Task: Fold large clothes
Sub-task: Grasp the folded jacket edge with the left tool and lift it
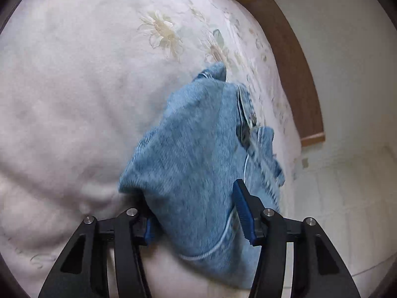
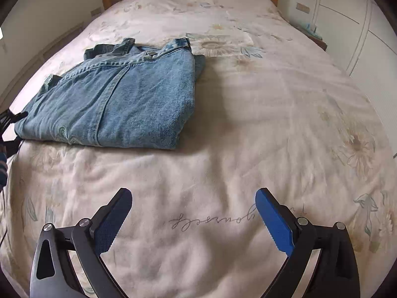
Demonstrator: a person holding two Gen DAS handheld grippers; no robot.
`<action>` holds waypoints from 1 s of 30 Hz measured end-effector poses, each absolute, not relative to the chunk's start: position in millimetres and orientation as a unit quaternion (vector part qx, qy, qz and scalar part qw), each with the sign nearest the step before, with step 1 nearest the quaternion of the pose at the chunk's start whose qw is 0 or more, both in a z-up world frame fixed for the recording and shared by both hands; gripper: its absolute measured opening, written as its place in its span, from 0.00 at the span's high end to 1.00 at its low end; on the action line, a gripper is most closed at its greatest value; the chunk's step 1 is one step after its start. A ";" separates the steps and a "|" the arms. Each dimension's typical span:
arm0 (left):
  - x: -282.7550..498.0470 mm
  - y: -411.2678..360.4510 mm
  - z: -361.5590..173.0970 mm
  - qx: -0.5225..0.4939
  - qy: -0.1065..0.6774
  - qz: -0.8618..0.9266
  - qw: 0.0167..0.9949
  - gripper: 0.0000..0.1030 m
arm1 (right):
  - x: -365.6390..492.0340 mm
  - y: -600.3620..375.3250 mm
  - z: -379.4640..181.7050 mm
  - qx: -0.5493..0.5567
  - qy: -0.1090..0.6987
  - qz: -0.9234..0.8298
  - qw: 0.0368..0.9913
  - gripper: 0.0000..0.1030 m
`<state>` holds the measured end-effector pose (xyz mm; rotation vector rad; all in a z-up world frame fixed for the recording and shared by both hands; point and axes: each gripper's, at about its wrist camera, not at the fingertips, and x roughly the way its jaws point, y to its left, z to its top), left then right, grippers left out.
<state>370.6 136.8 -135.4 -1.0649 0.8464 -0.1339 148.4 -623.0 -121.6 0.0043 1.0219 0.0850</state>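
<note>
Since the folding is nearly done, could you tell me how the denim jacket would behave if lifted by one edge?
The denim jacket would probably sag and unfold, since its layers lie loose. Thick fabric suggests some heft. It likely grips the soft bedspread rather than sliding.

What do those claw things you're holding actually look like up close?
Each hand-held gripper, left and right, has the same build: two black angular fingers with triangular cut-outs, joined by silver round-headed pins. The fingertips carry bright blue pads with saw-toothed inner edges. No markings show on them.

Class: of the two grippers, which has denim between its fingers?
The left gripper: the denim jacket lies between its fingers. The right gripper hangs open over bare bedspread.
</note>
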 end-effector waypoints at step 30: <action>423.0 15.3 -13.2 -0.503 0.324 -0.197 0.776 0.88 | 122.4 -702.3 -95.0 0.042 0.446 0.021 0.894 0.04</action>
